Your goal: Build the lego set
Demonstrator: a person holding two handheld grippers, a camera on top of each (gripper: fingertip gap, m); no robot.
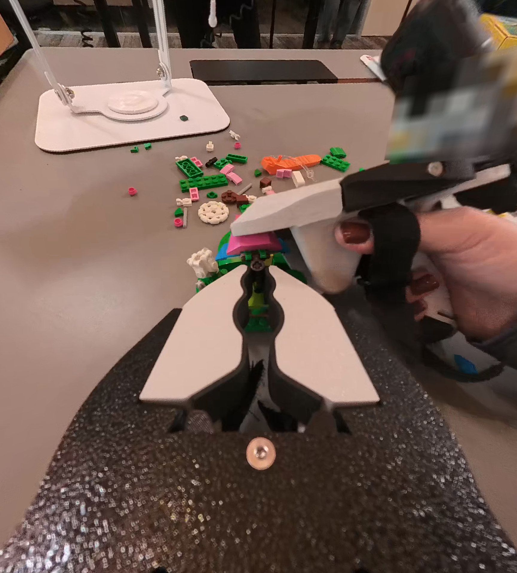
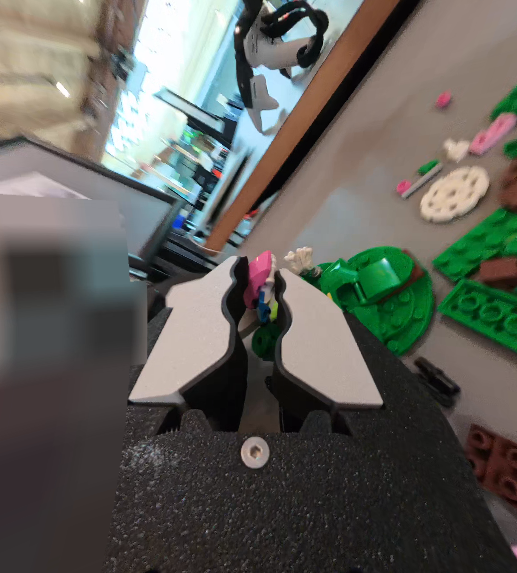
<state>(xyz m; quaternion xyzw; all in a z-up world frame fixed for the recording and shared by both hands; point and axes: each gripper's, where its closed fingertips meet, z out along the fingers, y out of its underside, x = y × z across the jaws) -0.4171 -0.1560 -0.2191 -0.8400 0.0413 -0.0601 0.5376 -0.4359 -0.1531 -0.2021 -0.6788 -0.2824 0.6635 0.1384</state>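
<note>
A small lego build with a pink roof (image 1: 252,243) over blue, lime and green parts sits at the round green plate (image 1: 224,248). My left gripper (image 1: 257,269) is nearly closed around the build's lower stem, with lime and green parts showing between its fingers. My right gripper (image 2: 261,273) comes in from the right, tilted, and is shut on the pink roof (image 2: 258,274); in the left wrist view its white fingers (image 1: 282,207) clamp the roof from above and below. The round green plate (image 2: 406,310) carries a green slope piece. A white flower piece (image 1: 202,262) stands beside the build.
Loose green, pink, brown and white bricks (image 1: 202,183) lie scattered on the grey table, with an orange piece (image 1: 288,161) and a white round plate (image 1: 213,212). A white lamp base (image 1: 126,124) stands at the back left. Brown bricks (image 2: 505,465) lie near my right gripper.
</note>
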